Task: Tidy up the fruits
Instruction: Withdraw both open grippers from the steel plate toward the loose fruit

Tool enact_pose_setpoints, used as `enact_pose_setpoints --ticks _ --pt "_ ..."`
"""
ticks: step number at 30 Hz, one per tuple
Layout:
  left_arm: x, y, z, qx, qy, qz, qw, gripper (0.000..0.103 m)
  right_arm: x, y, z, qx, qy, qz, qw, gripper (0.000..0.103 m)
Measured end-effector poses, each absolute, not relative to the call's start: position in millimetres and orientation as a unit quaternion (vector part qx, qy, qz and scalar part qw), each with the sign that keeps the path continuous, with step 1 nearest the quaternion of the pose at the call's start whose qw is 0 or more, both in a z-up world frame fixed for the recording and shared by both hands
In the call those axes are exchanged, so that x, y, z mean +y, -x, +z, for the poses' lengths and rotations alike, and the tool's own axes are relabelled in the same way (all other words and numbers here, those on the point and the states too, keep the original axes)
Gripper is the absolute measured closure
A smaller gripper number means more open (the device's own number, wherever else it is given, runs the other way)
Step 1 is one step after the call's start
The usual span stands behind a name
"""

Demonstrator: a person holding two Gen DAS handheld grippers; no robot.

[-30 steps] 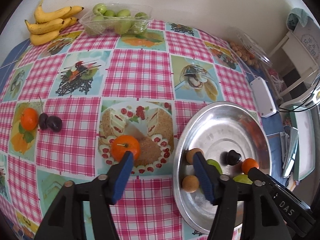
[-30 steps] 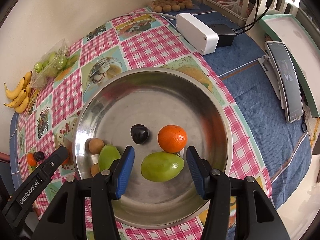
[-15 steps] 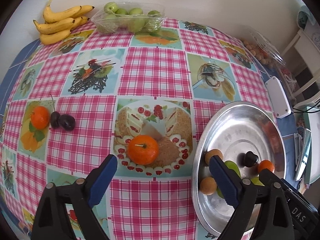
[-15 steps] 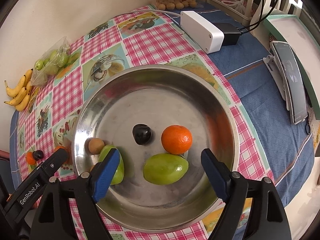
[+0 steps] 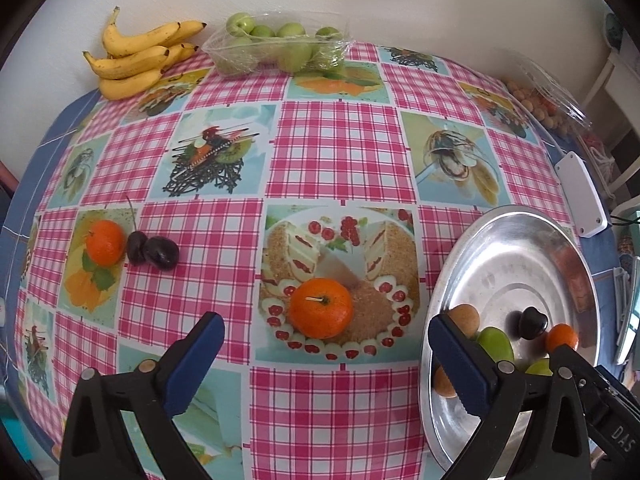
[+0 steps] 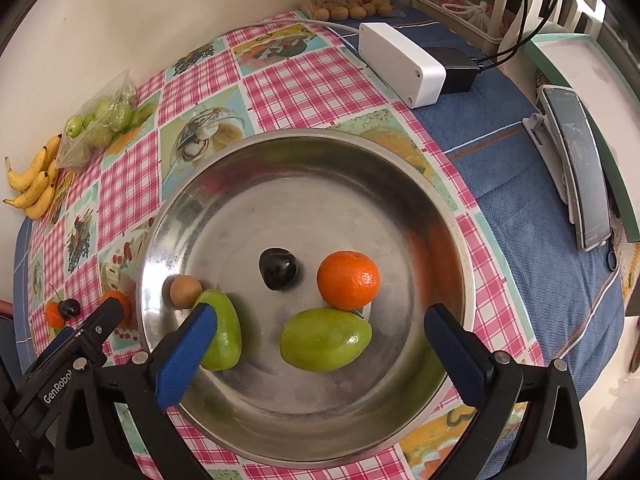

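A steel bowl [image 6: 400, 184] holds a mandarin [image 6: 348, 280], a dark plum [image 6: 278, 269], two green fruits [image 6: 326, 345] and brown round fruits [image 6: 185, 291]. My right gripper [image 6: 320, 354] is open and empty just above the bowl's near side. My left gripper [image 5: 324, 354] is open and empty over the tablecloth, just short of a loose mandarin [image 5: 321, 308]. The bowl [image 5: 516, 248] lies to its right. Another mandarin [image 5: 105, 241] and two dark plums [image 5: 154, 251] lie at the left.
Bananas [image 5: 136, 60] and a bag of green fruits [image 5: 280, 46] lie at the table's far edge by the wall. A white box [image 6: 400, 63], a black adapter with cables [image 6: 456, 70], a phone on a stand [image 6: 580, 168] and a tub of small fruits [image 6: 352, 4] are right.
Both grippers have opened wide. The left gripper has drawn back from the loose mandarin, which stays on the cloth. The green fruit stays in the bowl.
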State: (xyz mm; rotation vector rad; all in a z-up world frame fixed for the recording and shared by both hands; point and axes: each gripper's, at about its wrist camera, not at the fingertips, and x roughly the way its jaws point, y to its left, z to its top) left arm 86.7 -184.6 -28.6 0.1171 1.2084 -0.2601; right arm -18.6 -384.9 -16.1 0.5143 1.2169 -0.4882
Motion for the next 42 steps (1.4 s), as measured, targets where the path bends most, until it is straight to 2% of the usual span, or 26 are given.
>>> enact_pose_setpoints --ticks 28,42 --pt "-184 -86 -25 0.566 -0.062 -0.130 0.812 0.000 -383 17 -18 0.559 -0.242 -0.220 0.762 0.000" --pt "-146 -101 -12 0.560 -0.054 -0.114 0.819 0.000 -365 10 -10 0.556 -0.246 -0.193 0.770 0.000"
